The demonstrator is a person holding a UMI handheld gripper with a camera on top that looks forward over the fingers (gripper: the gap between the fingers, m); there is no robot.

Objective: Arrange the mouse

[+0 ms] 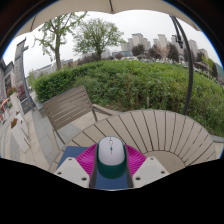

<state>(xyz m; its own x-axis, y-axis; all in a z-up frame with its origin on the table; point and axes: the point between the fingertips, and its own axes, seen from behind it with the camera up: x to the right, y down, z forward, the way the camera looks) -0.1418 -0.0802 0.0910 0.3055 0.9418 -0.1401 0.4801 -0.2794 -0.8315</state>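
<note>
A mouse (111, 155) with a white top and a dark green rear sits between my gripper's (111, 168) two fingers. The magenta pads (88, 158) press against both of its sides with no gap showing. Under it lies a blue mat (70, 152) on a round slatted wooden table (150, 128). I cannot tell whether the mouse rests on the mat or is held just above it.
A wooden bench (70, 103) stands to the left of the table. A green hedge (140, 85) runs beyond it, with trees and buildings far off. A dark pole (187, 60) rises at the right, under a canopy overhead.
</note>
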